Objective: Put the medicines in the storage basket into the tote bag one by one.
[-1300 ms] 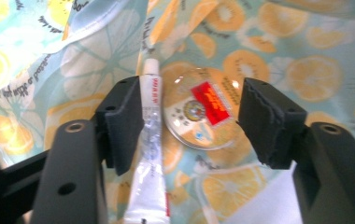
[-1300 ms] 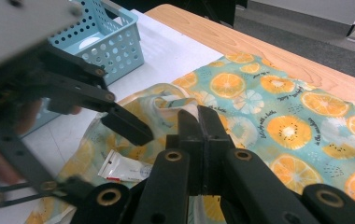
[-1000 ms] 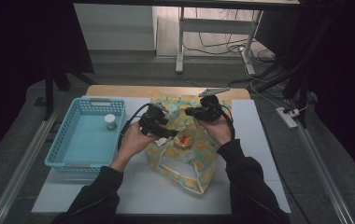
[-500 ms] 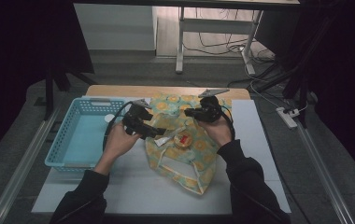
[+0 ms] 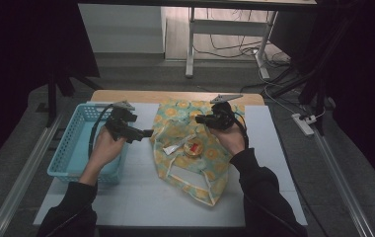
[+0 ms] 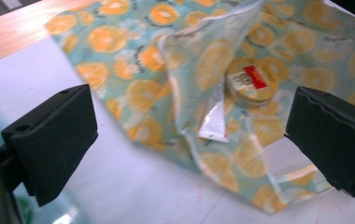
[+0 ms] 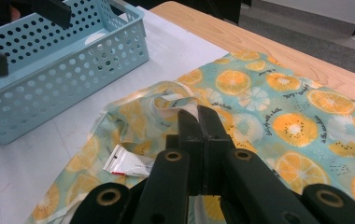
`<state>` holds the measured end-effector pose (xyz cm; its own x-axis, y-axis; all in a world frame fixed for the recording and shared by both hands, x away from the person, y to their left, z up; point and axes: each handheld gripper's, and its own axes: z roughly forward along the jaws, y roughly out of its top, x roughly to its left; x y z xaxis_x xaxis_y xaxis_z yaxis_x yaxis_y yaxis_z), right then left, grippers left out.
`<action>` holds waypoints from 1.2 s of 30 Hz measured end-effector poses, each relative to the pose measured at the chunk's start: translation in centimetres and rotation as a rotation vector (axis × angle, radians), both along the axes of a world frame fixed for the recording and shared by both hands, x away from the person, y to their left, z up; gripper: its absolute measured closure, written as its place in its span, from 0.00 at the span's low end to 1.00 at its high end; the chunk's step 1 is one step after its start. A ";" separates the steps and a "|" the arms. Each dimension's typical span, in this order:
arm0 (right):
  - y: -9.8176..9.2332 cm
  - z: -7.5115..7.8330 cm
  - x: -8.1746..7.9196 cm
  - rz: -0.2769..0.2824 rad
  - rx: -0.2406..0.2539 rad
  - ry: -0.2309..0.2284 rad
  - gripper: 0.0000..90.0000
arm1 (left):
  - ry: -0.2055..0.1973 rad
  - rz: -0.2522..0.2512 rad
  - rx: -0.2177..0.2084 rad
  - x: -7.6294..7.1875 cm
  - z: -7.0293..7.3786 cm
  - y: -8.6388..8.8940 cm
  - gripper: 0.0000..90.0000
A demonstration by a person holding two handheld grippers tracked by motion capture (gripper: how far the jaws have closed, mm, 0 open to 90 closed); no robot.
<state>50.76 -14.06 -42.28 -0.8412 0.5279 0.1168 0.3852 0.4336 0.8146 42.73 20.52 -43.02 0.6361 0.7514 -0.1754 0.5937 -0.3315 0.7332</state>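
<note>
Over basket's [image 5: 72,148] 3 o'clock rim, left tool [image 5: 143,133] just opened, empty; right tool [image 5: 200,119] clamps bag [image 5: 203,153] fabric, tug could spill tin [image 5: 193,147], tube [image 5: 176,144].

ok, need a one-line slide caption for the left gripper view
Left tool open and empty above the table, facing an orange-print bag that holds a round tin and a small white tube.
</note>
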 end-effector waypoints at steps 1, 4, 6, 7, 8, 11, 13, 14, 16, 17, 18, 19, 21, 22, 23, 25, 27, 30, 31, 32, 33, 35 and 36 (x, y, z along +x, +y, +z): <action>0.0 0.0 0.0 0.001 0.001 -0.001 1.00 | -0.002 0.003 -0.001 0.0 0.0 0.4 0.03; 0.0 0.0 0.0 0.000 0.000 -0.001 1.00 | -0.001 0.016 -0.017 0.1 -0.1 1.8 0.02; -0.1 -0.1 0.0 -0.001 0.003 0.000 1.00 | -0.004 0.042 -0.013 0.2 -0.2 2.7 0.01; -0.1 -0.1 0.0 -0.001 0.001 0.000 1.00 | -0.011 0.061 -0.005 0.2 -0.2 3.1 0.01; -0.1 -0.1 0.0 -0.001 0.001 -0.001 1.00 | -0.016 0.075 0.004 0.1 -0.3 3.5 0.01; -0.2 -0.1 0.0 -0.002 0.002 0.001 1.00 | -0.021 0.107 0.032 0.0 -0.4 4.4 0.00; -0.2 -0.2 0.0 -0.003 0.000 0.000 1.00 | -0.011 0.124 0.057 0.1 -0.7 4.9 0.01; -0.2 -0.2 0.0 -0.004 0.001 0.000 1.00 | -0.009 0.136 0.075 0.1 -0.8 5.1 0.01; -0.2 -0.2 0.0 -0.004 0.000 0.001 1.00 | 0.000 0.164 0.088 0.3 -1.1 5.7 0.01; -0.2 -0.2 0.0 -0.004 0.000 0.002 1.00 | 0.005 0.181 0.090 0.4 -1.3 6.0 0.01; -0.2 -0.2 0.0 -0.003 -0.001 0.001 1.00 | 0.010 0.193 0.089 0.5 -1.5 6.3 0.01; -0.2 -0.2 0.0 -0.003 -0.001 0.001 1.00 | 0.014 0.205 0.088 0.6 -1.7 6.6 0.01; -0.2 -0.2 0.0 -0.004 -0.001 0.001 1.00 | 0.019 0.230 0.100 0.8 -2.1 7.2 0.01; -0.2 -0.2 0.0 -0.004 -0.001 0.002 1.00 | 0.024 0.239 0.102 0.9 -2.3 7.4 0.01; -0.2 -0.2 0.0 -0.003 -0.001 0.001 1.00 | 0.029 0.240 0.103 1.1 -2.4 7.6 0.01; -0.2 -0.3 0.0 -0.003 0.000 0.001 1.00 | 0.035 0.251 0.113 1.3 -2.8 7.8 0.01; -0.1 -0.3 0.0 -0.001 0.000 0.002 1.00 | 0.041 0.251 0.103 1.6 -3.2 8.0 0.01; 0.0 -0.3 0.0 0.002 -0.002 0.000 1.00 | 0.039 0.243 0.127 2.1 -3.7 7.9 0.01; 0.0 -0.3 0.0 0.003 -0.001 0.000 1.00 | 0.036 0.240 0.142 2.3 -3.9 7.9 0.01; 0.0 -0.3 0.0 0.002 0.000 0.001 1.00 | 0.039 0.239 0.154 2.5 -4.1 7.8 0.01; 0.0 -0.3 0.0 0.003 -0.002 0.000 1.00 | 0.049 0.234 0.157 2.7 -4.3 7.8 0.00; -0.1 -0.3 -0.1 0.000 -0.002 0.004 1.00 | 0.059 0.235 0.172 3.1 -4.7 7.7 0.00; -0.1 -0.3 0.0 0.001 -0.002 0.001 1.00 | 0.061 0.235 0.176 3.2 -4.8 7.7 0.00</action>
